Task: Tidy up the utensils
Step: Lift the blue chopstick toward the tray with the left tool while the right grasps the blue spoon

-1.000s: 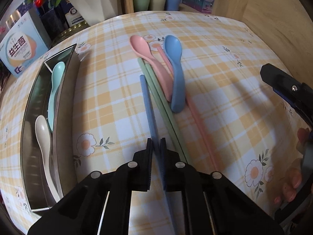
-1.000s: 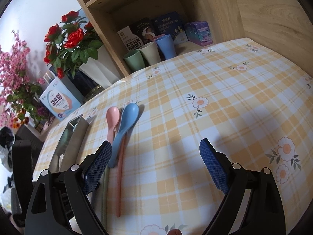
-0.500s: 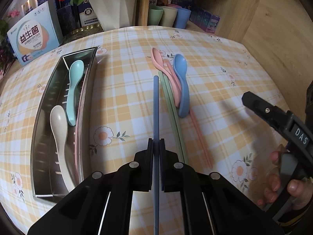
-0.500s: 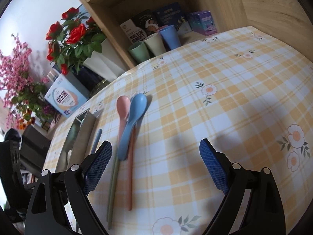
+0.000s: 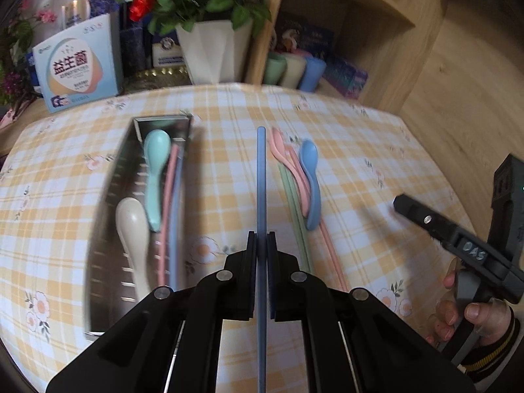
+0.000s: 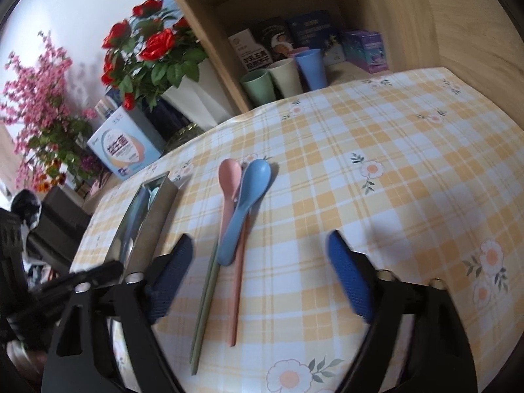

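Note:
My left gripper [image 5: 261, 239] is shut on a blue chopstick [image 5: 261, 177] and holds it above the tablecloth, pointing away from me. To its left lies a steel tray [image 5: 108, 229] holding a teal spoon [image 5: 155, 163], a cream spoon [image 5: 131, 229], a pink chopstick and a blue chopstick. To the right on the cloth lie a pink spoon [image 5: 278, 147], a blue spoon [image 5: 309, 177], green chopsticks [image 5: 294, 209] and a pink chopstick [image 5: 330, 249]. My right gripper [image 6: 258, 268] is open and empty, just short of the blue spoon [image 6: 249, 199] and pink spoon [image 6: 229, 183].
A white vase of red roses [image 5: 209, 49], a light blue box [image 5: 77, 65] and three cups [image 5: 294, 68] stand along the table's far edge by a wooden shelf. The wooden wall [image 5: 458, 98] bounds the right side. The tray also shows in the right wrist view [image 6: 147, 216].
My left gripper has lifted the blue chopstick off the cloth and tilted up, so the shelf and vase came into view. My right gripper has moved closer to the spoons.

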Motion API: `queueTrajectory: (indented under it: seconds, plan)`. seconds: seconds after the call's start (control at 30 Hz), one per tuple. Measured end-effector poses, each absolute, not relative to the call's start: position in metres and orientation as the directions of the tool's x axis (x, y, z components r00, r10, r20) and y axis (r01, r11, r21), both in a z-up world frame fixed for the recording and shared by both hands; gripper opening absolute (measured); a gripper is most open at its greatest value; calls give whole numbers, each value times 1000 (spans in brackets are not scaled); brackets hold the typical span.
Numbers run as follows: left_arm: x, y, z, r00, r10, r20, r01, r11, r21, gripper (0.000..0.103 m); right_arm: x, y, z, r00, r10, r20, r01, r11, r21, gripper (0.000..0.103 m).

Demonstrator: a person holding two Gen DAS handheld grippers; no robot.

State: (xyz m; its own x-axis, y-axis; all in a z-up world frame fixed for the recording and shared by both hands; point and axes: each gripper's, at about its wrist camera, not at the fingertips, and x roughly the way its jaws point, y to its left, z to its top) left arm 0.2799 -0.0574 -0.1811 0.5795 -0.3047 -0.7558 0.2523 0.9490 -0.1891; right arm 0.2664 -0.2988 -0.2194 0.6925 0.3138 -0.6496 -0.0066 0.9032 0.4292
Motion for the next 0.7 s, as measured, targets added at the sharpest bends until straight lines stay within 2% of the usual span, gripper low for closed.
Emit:
queueTrajectory:
  seconds: [0.03, 0.1, 0.27, 0.4, 0.7]
  plan:
    - [279, -51, -177, 593, -305, -745, 244, 950, -195, 6, 270, -298, -219, 683, 323, -655, -16, 904, 428, 73]
    - [279, -43, -171, 614, -304, -729, 232, 952, -201, 6, 278, -296, -217, 665, 355, -657, -45, 897, 439, 63]
    - [274, -19, -162, 647, -310, -696, 202, 951, -236, 6, 308, -283, -224, 605, 400, -688, -96, 895, 436, 47]
    - [269, -8, -158, 664, -309, -681, 194, 950, -243, 6, 337, -265, -240, 542, 398, -740, -94, 904, 417, 40]
    - [265, 21, -154, 691, -296, -659, 153, 952, -266, 6, 375, -248, -263, 490, 357, -796, 53, 899, 436, 38]
